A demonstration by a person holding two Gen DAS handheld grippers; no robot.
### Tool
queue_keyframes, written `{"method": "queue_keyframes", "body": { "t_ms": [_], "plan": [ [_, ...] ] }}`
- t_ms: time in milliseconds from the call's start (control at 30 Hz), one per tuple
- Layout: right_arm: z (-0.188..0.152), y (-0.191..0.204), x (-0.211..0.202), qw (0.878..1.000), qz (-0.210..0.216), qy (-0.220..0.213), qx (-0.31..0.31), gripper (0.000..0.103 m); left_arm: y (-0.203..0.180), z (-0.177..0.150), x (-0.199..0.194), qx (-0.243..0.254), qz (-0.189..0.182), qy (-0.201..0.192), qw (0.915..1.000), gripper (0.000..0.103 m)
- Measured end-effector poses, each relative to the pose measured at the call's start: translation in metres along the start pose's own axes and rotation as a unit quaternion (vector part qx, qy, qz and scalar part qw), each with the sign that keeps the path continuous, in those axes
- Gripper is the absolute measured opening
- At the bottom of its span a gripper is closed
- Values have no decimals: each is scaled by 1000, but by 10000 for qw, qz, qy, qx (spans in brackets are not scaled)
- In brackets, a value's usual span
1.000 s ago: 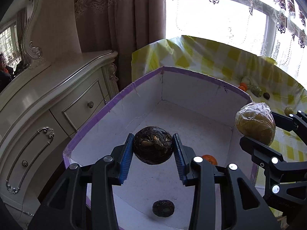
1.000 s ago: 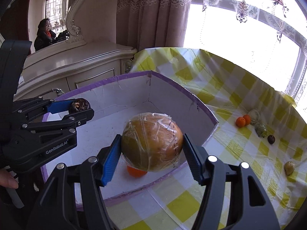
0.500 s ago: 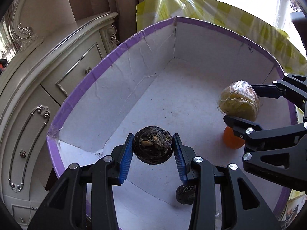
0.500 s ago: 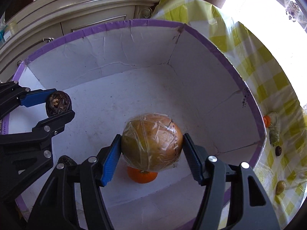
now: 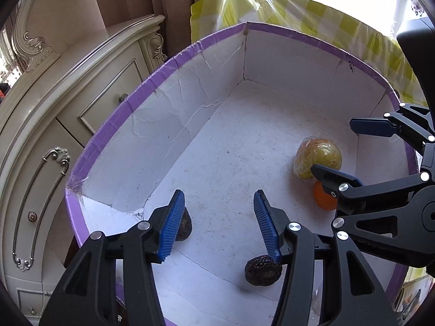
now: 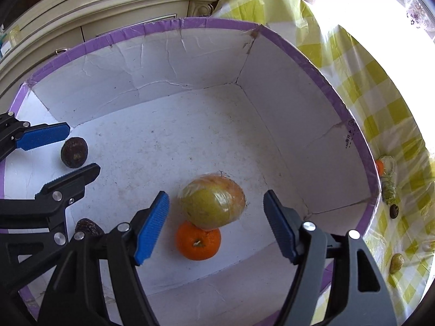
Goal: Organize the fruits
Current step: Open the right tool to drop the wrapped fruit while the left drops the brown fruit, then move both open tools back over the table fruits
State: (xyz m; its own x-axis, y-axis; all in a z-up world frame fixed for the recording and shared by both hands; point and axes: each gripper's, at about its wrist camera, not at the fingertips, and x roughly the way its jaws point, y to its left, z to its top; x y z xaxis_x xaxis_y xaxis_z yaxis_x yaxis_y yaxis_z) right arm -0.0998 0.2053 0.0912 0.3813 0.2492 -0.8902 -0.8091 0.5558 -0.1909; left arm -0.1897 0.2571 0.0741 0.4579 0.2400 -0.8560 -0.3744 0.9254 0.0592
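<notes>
White cardboard box (image 6: 288, 87) holds all fruit | left tool (image 5: 217, 222) opening, empty, dark fruit (image 6: 74, 152) on floor beneath | right tool (image 6: 216, 225) opening, wrapped fruit (image 6: 213, 203) released, touching orange (image 6: 198, 240)

Right gripper (image 6: 216, 228) jaws are opening over the white box (image 6: 312, 70), nothing pinched. The wrapped yellow fruit (image 6: 212, 203) sits on the floor touching the orange (image 6: 198, 241). Left gripper (image 6: 65, 152) is opening too, 1 dark fruit (image 6: 74, 152) between its pads.

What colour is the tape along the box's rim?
Purple; the tape on the box rim shows best in the right wrist view.
</notes>
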Motion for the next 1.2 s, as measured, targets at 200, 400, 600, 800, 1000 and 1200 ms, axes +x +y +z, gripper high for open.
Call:
{"method": "queue_keyframes", "body": {
  "t_ms": [200,400,600,800,1000,1200],
  "plan": [
    [-7,-2,-15,9991,-171,-386,26,72,-1,3,-7,46,112,-44,9999,67],
    [-25,-30,-69,9847,-168,-1666,483,84,-2,8,-56,-146,491,-1002,9936,88],
    [-85,-76,-115,9505,-464,-2883,1066,97,-31,8,-117,-330,491,-2569,9646,88],
    [-166,-139,-117,9276,-1037,-3009,1957,100,-92,-2,-145,-163,-669,-3303,9414,93],
    [-238,-212,-80,9097,-1342,-2359,3143,100,-196,6,-124,545,-1408,-3108,9384,98],
    [-279,-259,-60,8878,-1705,-2046,3754,100,-287,21,-93,1249,-2016,-3027,9231,98]
  ]
}}
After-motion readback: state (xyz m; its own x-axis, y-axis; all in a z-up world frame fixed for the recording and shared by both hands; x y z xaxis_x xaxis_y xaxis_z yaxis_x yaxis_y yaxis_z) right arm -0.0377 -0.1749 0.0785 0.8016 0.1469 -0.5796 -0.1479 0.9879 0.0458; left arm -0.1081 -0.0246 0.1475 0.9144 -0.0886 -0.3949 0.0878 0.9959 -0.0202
